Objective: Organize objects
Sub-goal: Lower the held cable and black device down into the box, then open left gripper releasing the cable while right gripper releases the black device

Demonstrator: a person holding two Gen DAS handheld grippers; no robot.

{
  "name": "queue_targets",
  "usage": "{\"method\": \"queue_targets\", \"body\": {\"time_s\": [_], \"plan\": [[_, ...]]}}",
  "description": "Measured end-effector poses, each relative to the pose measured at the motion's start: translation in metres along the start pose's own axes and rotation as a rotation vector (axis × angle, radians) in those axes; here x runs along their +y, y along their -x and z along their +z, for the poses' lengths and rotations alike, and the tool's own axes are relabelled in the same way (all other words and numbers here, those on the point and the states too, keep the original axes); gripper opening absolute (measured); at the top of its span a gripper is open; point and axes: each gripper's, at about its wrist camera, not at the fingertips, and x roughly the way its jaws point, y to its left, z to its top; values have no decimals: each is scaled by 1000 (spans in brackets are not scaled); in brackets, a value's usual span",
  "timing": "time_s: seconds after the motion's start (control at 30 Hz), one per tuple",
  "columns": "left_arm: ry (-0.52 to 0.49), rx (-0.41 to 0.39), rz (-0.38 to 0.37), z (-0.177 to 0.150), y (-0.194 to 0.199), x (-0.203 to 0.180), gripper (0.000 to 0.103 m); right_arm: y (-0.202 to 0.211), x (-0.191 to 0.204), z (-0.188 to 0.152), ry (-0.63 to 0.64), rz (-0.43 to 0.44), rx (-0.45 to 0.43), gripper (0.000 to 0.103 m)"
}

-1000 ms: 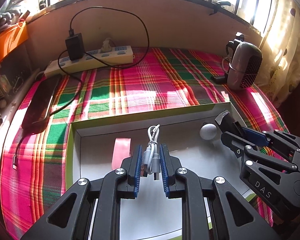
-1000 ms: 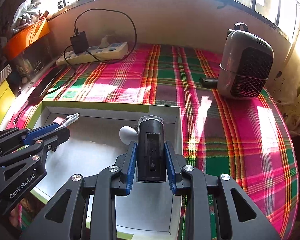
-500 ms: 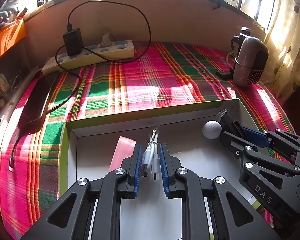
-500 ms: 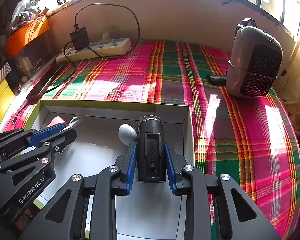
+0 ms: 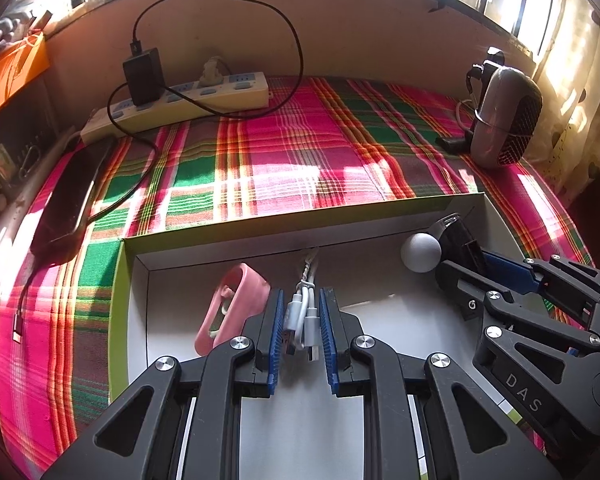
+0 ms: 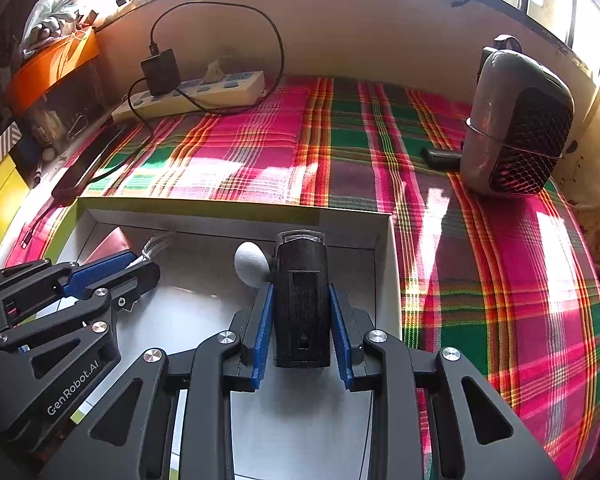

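My left claw (image 5: 299, 322) is clamped narrow on a bundled white USB cable (image 5: 302, 312), held over the open box (image 5: 118, 280) on the plaid-covered table (image 5: 292, 148). My right claw (image 6: 300, 320) grips a black flashlight-like device (image 6: 301, 296) above the box's right end. A pink case (image 5: 230, 308) and a white ball (image 5: 420, 252) already lie inside, so I judge the sorting partly done: both held things are not yet released, while the heater (image 6: 516, 120) and power strip (image 5: 180, 100) sit outside at the far edge
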Motion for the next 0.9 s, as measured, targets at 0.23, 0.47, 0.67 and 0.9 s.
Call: {"method": "queue_targets", "body": {"time_s": [0.23, 0.47, 0.67, 0.9], "plan": [[-1, 2, 0, 1, 0, 1, 16, -1, 0, 1, -1, -3, 4, 29], [-1, 2, 0, 1, -1, 1, 16, -1, 1, 2, 2, -9, 6, 29], [2, 3, 0, 1, -2, 1, 17, -2, -1, 2, 1, -11, 6, 29], [4, 3, -7, 1, -2, 0, 20, -2, 0, 2, -5, -14, 1, 29]]}}
